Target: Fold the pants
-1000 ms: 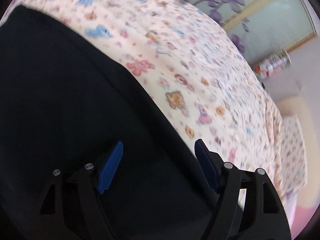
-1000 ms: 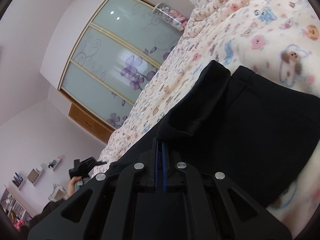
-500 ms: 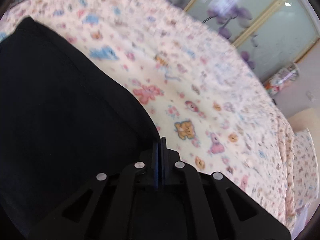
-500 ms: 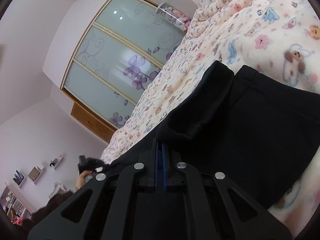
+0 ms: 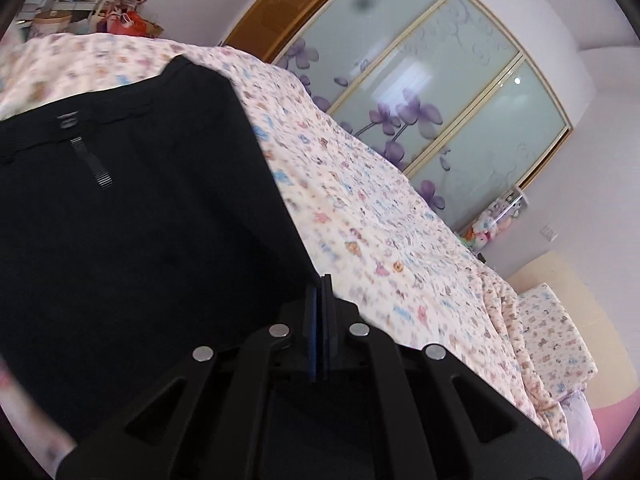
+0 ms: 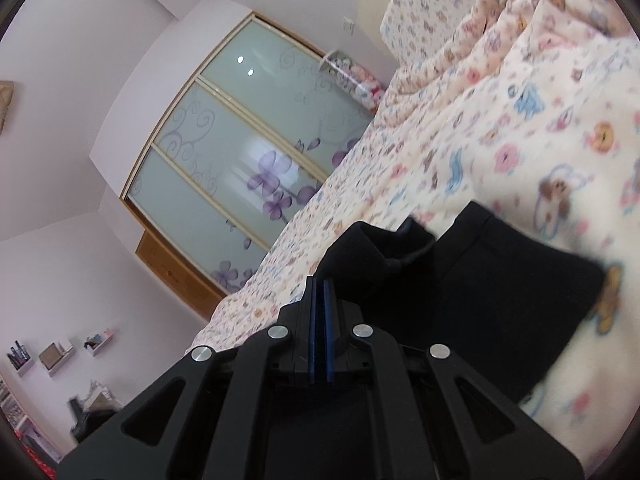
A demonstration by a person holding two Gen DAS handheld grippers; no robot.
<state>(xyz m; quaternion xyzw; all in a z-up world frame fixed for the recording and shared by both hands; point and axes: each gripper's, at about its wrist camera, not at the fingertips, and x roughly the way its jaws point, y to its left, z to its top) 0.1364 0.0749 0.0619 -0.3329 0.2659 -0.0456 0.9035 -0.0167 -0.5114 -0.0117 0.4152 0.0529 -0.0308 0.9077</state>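
Black pants (image 5: 132, 216) now stretch taut up and away to the left of the left hand-held gripper (image 5: 321, 280), which was open over the cloth a second ago and has since clamped onto their edge and swung out, so the waistband shows. It tilts slightly down over the bed (image 5: 380, 216). Right hand-held gripper (image 6: 320, 282) sits nearly level, pinched together on a bunched fold, the rest spreading off to its right.

My bed (image 5: 400, 240) wears a cream cover printed with small cartoon animals. Black pants (image 5: 140, 220) lie spread directly on it, waistband toward the far edge. A pillow (image 5: 560, 336) in the same print rests at the head end.
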